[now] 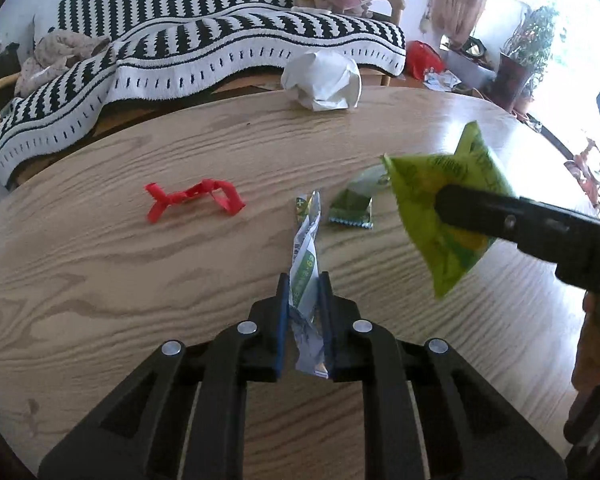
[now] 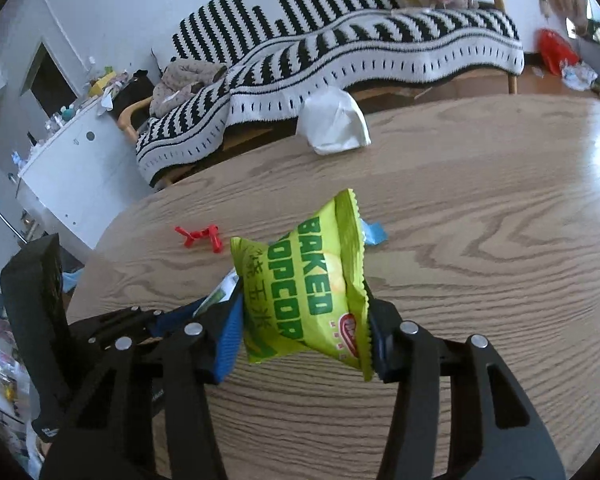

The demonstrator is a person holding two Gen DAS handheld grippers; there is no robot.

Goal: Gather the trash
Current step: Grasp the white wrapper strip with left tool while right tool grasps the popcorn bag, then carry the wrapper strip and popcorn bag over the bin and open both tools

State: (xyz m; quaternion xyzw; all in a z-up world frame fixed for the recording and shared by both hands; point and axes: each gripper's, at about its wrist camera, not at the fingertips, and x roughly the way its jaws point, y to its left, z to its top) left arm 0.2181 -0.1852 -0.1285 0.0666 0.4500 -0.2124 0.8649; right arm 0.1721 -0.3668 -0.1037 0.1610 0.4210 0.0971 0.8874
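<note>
We see the left hand-held gripper (image 1: 304, 280) pinching a twisted wrapper (image 1: 307, 248), the right hand-held gripper (image 2: 304, 344) pinching a green popcorn bag (image 2: 304, 292) above the counter (image 2: 480, 240).

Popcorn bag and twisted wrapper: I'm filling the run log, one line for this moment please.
left gripper: shut on twisted wrapper | right gripper: shut on popcorn bag | still on table: red scrap, white bag

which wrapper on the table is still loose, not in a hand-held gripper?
The small dark green foil wrapper, lying flat on the wooden table. The twisted white-green wrapper is pinched by the left hand-held gripper; the lime popcorn bag is in the right hand-held gripper.
</note>
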